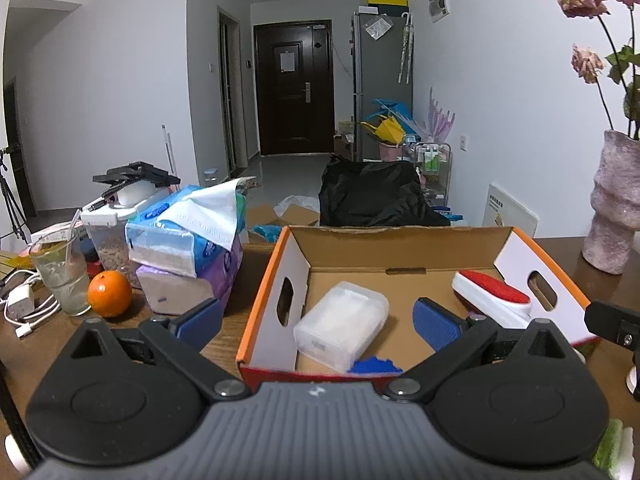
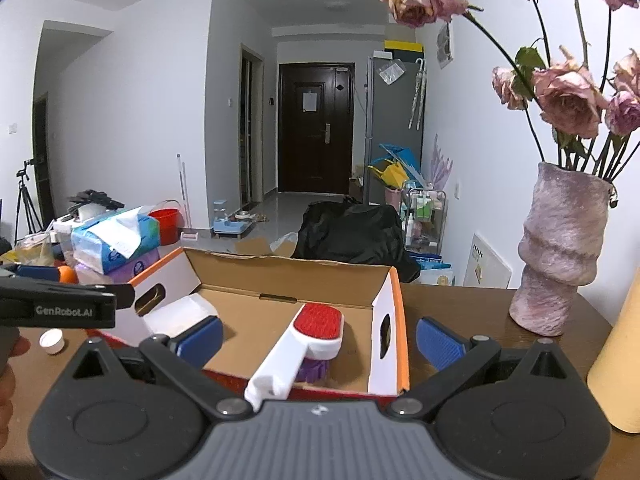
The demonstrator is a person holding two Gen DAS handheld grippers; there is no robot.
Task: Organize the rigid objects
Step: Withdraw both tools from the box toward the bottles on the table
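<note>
Hovering both tools wide and empty, left tool (image 1: 316, 316) and right tool (image 2: 318, 336), I judged the brush (image 2: 308, 332) already placed in the box (image 2: 280, 276); next needed another rigid object from the worktop (image 1: 224, 332).

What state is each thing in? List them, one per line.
Left gripper: open, empty.
Right gripper: open, empty.
Orange-edged cardboard box: open, upright.
Translucent plastic case: shut, lying in the box.
White lint brush with red pad: lying in the box.
Drinking glass with straw: upright, nearly empty.
</note>
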